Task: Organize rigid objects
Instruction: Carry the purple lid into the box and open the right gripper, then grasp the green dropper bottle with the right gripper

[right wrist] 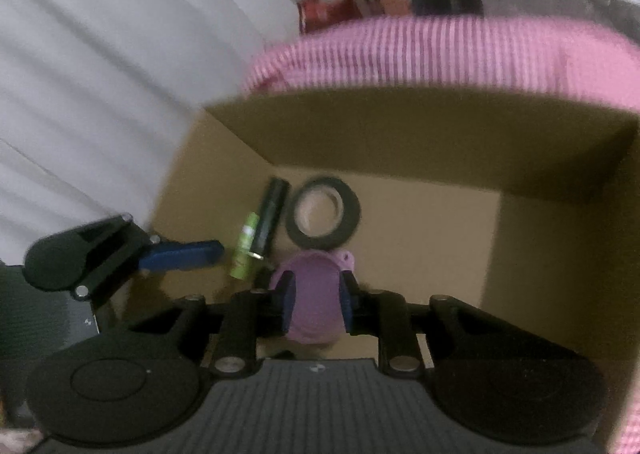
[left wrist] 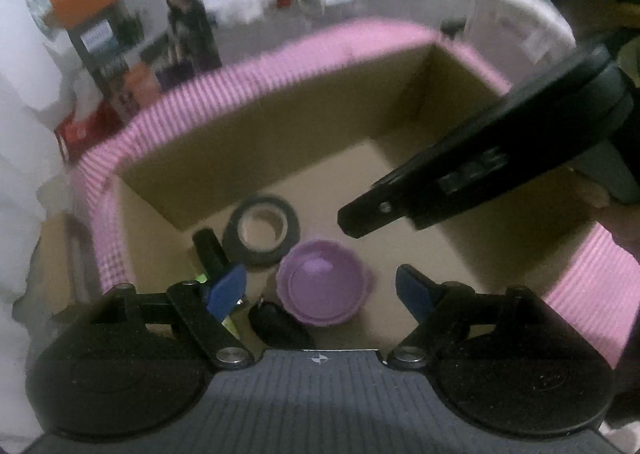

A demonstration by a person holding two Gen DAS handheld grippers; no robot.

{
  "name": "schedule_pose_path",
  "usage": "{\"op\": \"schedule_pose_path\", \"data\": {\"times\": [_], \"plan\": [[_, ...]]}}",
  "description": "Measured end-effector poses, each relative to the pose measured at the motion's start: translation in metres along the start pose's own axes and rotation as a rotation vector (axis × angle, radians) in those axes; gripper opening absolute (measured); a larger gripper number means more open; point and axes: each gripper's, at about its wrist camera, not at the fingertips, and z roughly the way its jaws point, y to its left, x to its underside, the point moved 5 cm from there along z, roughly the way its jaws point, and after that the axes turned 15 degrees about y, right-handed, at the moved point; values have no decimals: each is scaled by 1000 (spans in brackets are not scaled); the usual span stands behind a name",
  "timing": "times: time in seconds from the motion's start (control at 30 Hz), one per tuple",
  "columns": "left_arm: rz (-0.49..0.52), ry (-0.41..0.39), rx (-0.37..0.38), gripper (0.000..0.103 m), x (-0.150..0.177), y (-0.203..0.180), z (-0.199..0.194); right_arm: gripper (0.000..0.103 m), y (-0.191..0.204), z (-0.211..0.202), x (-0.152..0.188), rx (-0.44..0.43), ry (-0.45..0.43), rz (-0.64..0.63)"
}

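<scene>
A cardboard box with a pink striped rim point(left wrist: 280, 62) point(right wrist: 420, 54) holds a black tape roll point(left wrist: 262, 230) point(right wrist: 323, 212), a purple bowl point(left wrist: 324, 286) point(right wrist: 316, 294), a black tube point(right wrist: 272, 214) point(left wrist: 210, 250), a green tube point(right wrist: 245, 246) and a small black object point(left wrist: 280, 324). My left gripper point(left wrist: 320, 290) is open above the box, over the purple bowl. My right gripper point(right wrist: 317, 304) is above the box with its blue pads point(right wrist: 289, 294) on either side of the bowl below; whether they touch it is unclear. It shows from the side in the left wrist view point(left wrist: 360, 218).
A printed carton with an orange top point(left wrist: 120, 26) and a red box point(left wrist: 84, 130) stand behind the box on the left. White folded fabric point(right wrist: 100, 74) lies left of the box. The box's right half has bare floor point(left wrist: 440, 214).
</scene>
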Motion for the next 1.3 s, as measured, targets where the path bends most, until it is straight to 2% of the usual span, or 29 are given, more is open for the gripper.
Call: {"op": "schedule_pose_path", "data": {"times": [0.03,0.07,0.2,0.3,0.37,0.4,0.47,0.63,0.77,0.87,0.93,1.03,1.13,1.2,1.3], "plan": [[-5,-32,-2,83,3,-2,-11,50,4,-15,7,-2,-41,-7],[-4,-68,-4,83,7,-4,-24,58,8,-30,15,0,-87,-17],[12,-194,14,91,30,-20,-68,61,26,-88,56,-2,-215,-55],[37,-259,27,98,51,-35,-89,80,36,-117,96,-6,-303,-69],[50,-278,39,99,66,-49,-95,97,43,-130,129,33,-374,-89],[45,-281,47,99,76,-56,-96,101,47,-135,142,58,-400,-100],[36,-268,76,99,93,-68,-91,103,51,-140,171,115,-445,-121],[-54,-254,168,99,127,-87,-71,103,46,-129,218,212,-441,-83],[-146,-252,245,99,141,-96,-44,103,37,-108,237,369,-409,-82],[-174,-239,290,100,147,-102,-29,103,32,-94,244,499,-405,-95],[-179,-243,311,103,147,-106,-22,103,31,-87,245,527,-419,-134],[-153,-282,354,103,144,-111,-21,103,29,-80,244,497,-446,-170],[-116,-293,371,103,139,-115,-19,103,22,-80,245,378,-505,-174],[-92,-317,305,103,134,-121,-14,103,17,-78,242,317,-518,-139],[-15,-346,104,103,123,-132,-4,103,13,-73,236,236,-504,-113]]}}
